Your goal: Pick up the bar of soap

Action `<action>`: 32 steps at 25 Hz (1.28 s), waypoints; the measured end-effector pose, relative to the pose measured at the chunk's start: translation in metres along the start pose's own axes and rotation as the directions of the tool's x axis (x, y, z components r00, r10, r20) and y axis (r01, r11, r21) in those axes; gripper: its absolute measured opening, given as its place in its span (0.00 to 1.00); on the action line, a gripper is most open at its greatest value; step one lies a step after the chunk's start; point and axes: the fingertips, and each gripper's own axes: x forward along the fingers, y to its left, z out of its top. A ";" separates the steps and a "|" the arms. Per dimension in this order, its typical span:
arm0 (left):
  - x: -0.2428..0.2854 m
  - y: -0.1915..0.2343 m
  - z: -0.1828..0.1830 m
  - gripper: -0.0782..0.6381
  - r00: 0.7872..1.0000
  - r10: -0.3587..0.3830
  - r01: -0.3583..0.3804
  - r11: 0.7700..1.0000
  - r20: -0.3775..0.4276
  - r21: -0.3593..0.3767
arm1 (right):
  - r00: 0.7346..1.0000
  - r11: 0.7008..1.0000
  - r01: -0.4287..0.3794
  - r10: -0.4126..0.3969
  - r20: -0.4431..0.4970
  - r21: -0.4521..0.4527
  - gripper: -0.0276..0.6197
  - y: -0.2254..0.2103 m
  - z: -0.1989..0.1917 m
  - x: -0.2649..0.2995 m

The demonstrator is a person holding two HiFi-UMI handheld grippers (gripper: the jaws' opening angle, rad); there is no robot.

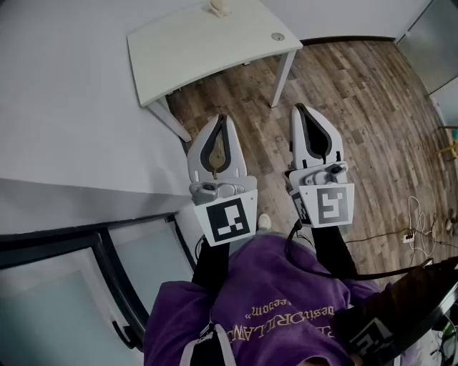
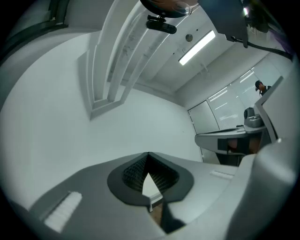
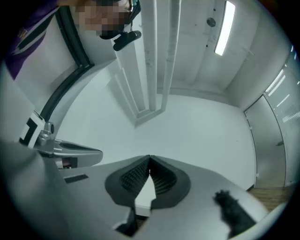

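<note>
A small pale beige lump, perhaps the bar of soap (image 1: pixel 218 7), lies at the far edge of a white table (image 1: pixel 207 50). Both grippers are held side by side close to my body, well short of the table. The left gripper (image 1: pixel 221 118) points forward with its jaws shut and nothing between them. Its tips (image 2: pixel 148 153) meet against a bare white wall in the left gripper view. The right gripper (image 1: pixel 298 107) is likewise shut and empty, and its tips (image 3: pixel 149 157) also face the wall. Neither gripper view shows the soap.
A small round disc (image 1: pixel 278 36) sits near the table's right corner. Wood floor (image 1: pixel 372 107) spreads to the right, with cables (image 1: pixel 415 229) lying on it. A grey wall and a black-framed glass panel (image 1: pixel 107 271) stand at the left.
</note>
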 end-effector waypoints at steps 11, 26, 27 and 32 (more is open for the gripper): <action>0.000 -0.032 -0.028 0.12 0.995 0.083 -0.090 0.985 -0.053 -0.148 | 0.997 0.996 -0.049 0.044 -0.062 -0.076 0.06 -0.025 -0.029 -0.023; 0.077 -0.038 -0.062 0.12 0.991 0.104 -0.109 0.993 -0.087 -0.052 | 0.993 0.990 -0.073 0.061 -0.099 -0.123 0.06 -0.059 -0.072 0.036; 0.090 -0.035 -0.064 0.12 0.991 0.106 -0.112 0.992 -0.084 -0.063 | 0.993 0.989 -0.074 0.062 -0.097 -0.125 0.06 -0.064 -0.075 0.049; 0.165 -0.009 -0.065 0.12 0.992 0.112 -0.115 0.992 -0.065 -0.057 | 0.992 0.989 -0.081 0.069 -0.106 -0.122 0.06 -0.091 -0.093 0.125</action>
